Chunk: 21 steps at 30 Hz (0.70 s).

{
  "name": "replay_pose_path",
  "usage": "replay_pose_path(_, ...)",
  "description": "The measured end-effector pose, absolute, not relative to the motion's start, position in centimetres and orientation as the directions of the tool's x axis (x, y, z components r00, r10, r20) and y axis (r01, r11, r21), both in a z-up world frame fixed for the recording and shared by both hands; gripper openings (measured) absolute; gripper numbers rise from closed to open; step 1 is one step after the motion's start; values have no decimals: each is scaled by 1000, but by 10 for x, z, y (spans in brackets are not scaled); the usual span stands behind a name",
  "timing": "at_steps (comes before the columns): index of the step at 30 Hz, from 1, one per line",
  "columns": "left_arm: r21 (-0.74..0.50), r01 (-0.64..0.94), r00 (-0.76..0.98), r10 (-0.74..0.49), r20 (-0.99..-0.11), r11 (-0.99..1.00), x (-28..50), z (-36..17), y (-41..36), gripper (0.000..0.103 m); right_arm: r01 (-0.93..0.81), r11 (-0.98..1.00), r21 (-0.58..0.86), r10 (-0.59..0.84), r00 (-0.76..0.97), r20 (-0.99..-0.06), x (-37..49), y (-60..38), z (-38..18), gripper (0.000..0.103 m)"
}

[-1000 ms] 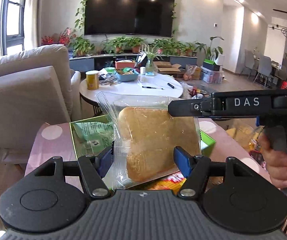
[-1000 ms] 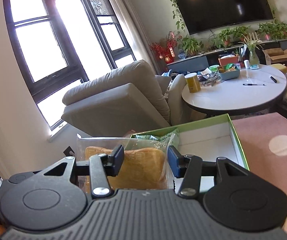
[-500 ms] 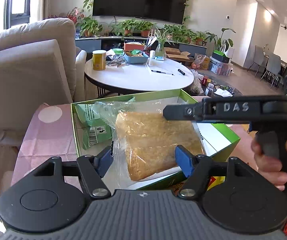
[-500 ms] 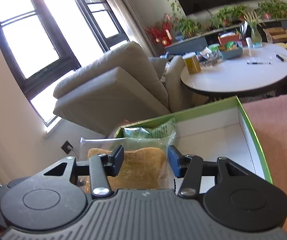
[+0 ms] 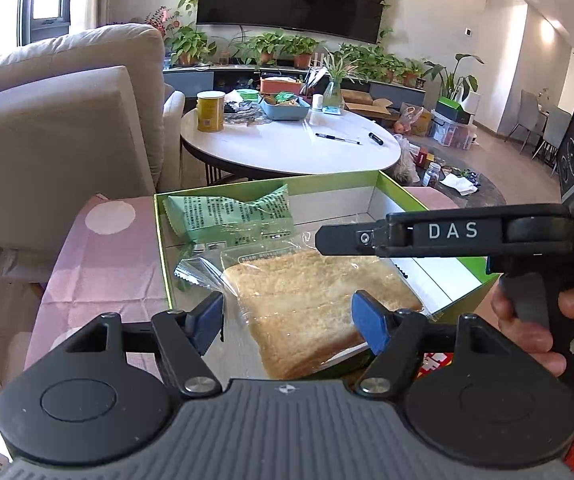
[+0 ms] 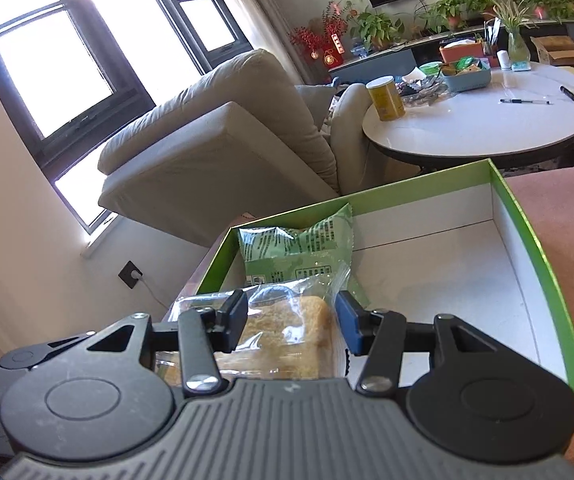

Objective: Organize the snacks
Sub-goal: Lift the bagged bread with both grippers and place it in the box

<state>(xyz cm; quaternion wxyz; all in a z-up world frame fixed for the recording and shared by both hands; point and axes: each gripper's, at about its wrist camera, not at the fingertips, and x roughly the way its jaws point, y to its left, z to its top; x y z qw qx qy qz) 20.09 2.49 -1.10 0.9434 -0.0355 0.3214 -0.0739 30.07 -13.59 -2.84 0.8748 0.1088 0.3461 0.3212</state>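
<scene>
One green packet [image 5: 229,216] lies in the box [image 6: 535,248]; the toast bag [image 5: 319,300] hangs over it, pinched by the right gripper [image 6: 291,320], between the left gripper's [image 5: 287,320] parted jaws, which have just been opening.

Left gripper [image 5: 289,320]: points forward and downward; jaws have just been opening, the blue pads set apart on either side of the wrapped toast, the left pad clear of the wrapper.
Right gripper [image 6: 291,322]: tilted downward, crossing in front of the left wrist camera from the right; jaws narrow, pads against the sides of the wrapped toast.
Right hand [image 5: 535,320]: fingers curled around the right gripper's black handle.
</scene>
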Motion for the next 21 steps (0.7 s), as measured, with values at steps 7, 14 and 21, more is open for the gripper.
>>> replay_pose_path(7,-87,102,789,-133,-599,991,204,-14,26,67,-487,776,402,630,563,-535,304,-130,-29,59)
replay_pose_path(14,-36,90,784,-93,-614,995,200,-19,28,67,-466,798,381,599,551,-581,304,-133,-39,66)
replay_pose_path(21,-46,84,790,-95,-606,995,196,-16,30,70,-466,799,380,599,565,-567,300,-137,-31,67)
